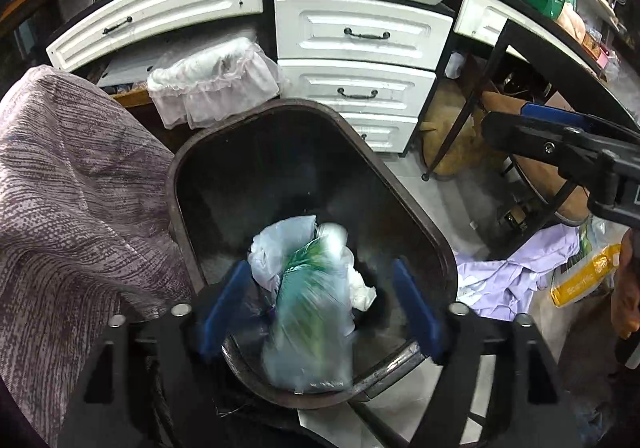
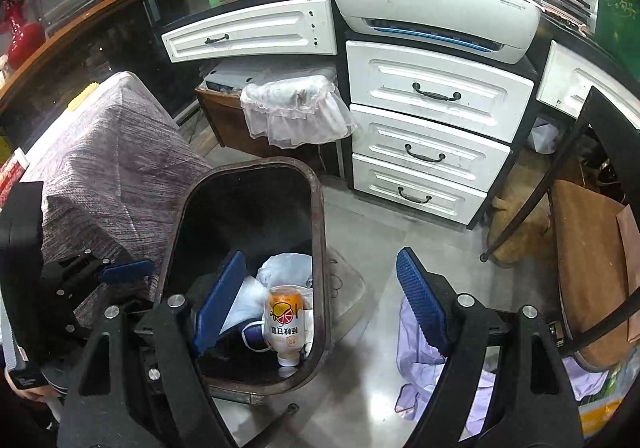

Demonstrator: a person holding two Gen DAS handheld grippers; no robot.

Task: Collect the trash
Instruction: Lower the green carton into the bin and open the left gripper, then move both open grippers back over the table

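In the left wrist view a dark brown trash bin (image 1: 416,204) stands open on the floor right below me. My left gripper (image 1: 320,268) hangs open over it. A blurred clear plastic bag with green inside (image 1: 308,328) lies between the blue pads, touching neither. White crumpled bags (image 1: 276,244) lie deeper in the bin. In the right wrist view my right gripper (image 2: 322,256) is open and empty, with one finger over the bin (image 2: 320,208) and the other over the floor. Inside the bin lie a bottle with an orange label (image 2: 286,324) and a white bag (image 2: 284,266).
A white drawer unit (image 2: 432,128) with a printer (image 2: 436,4) on top stands behind the bin. A chair draped in purple-grey cloth (image 1: 72,188) flanks its left. Lilac fabric (image 2: 416,364) and a yellow-printed bag (image 1: 584,276) lie on the floor to the right, near black table legs (image 1: 472,108).
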